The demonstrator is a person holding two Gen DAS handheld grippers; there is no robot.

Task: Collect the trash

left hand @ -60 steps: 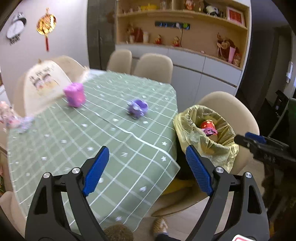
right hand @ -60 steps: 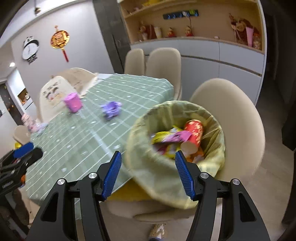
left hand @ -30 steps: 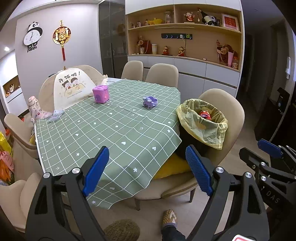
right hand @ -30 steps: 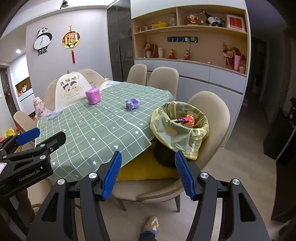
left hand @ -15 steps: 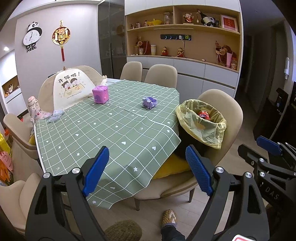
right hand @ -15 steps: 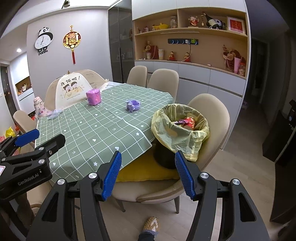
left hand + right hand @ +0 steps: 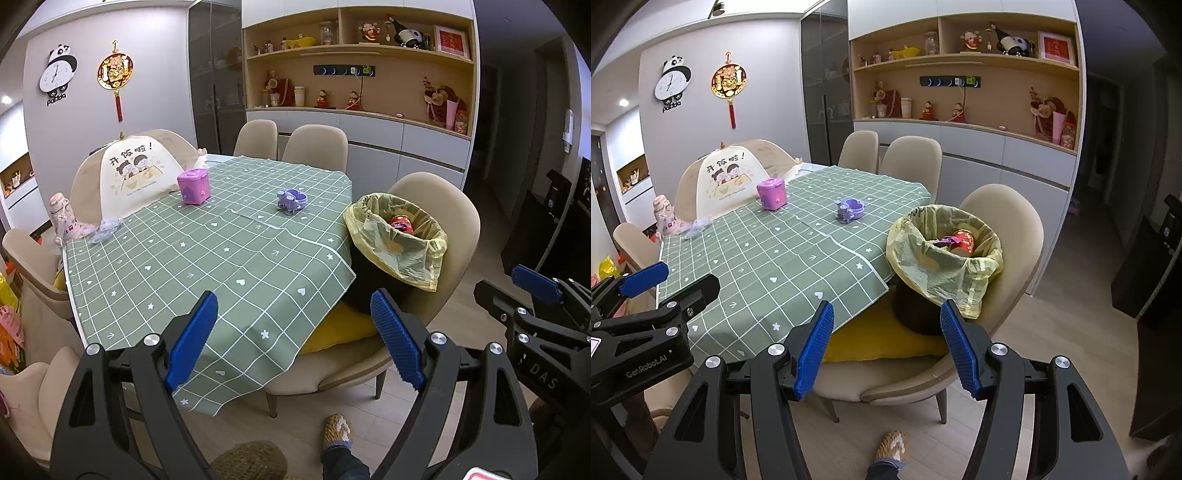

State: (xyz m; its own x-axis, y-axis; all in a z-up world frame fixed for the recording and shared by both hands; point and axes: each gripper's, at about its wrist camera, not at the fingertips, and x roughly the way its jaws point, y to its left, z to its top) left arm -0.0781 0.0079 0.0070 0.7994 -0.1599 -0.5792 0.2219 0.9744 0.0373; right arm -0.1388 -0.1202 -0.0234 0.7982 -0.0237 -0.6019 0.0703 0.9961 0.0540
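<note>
Both grippers hang back from the table (image 7: 207,258), pointing down toward it with nothing between their blue pads. The left gripper (image 7: 291,339) stands wide apart and empty, and the right gripper (image 7: 886,345) is likewise spread and empty, which suits a moment when nothing is being carried. The bin (image 7: 945,254), lined with a yellow bag, sits on the seat of a beige chair (image 7: 1015,221) pulled up just beside the table's corner, probably so that rubbish can be dropped in without a long reach. Inside it lie a red cup (image 7: 962,242) and some wrappers (only partly visible under the bag's fold). The green checked cloth looks largely cleared: a pink box (image 7: 193,185) and a small purple toy (image 7: 291,199) stand near the far end, and a crumpled clear wrapper (image 7: 105,229) lies at the left edge near a pink bottle (image 7: 62,218). That wrapper seems the likeliest piece left to collect, though I cannot tell for sure that it is rubbish.
</note>
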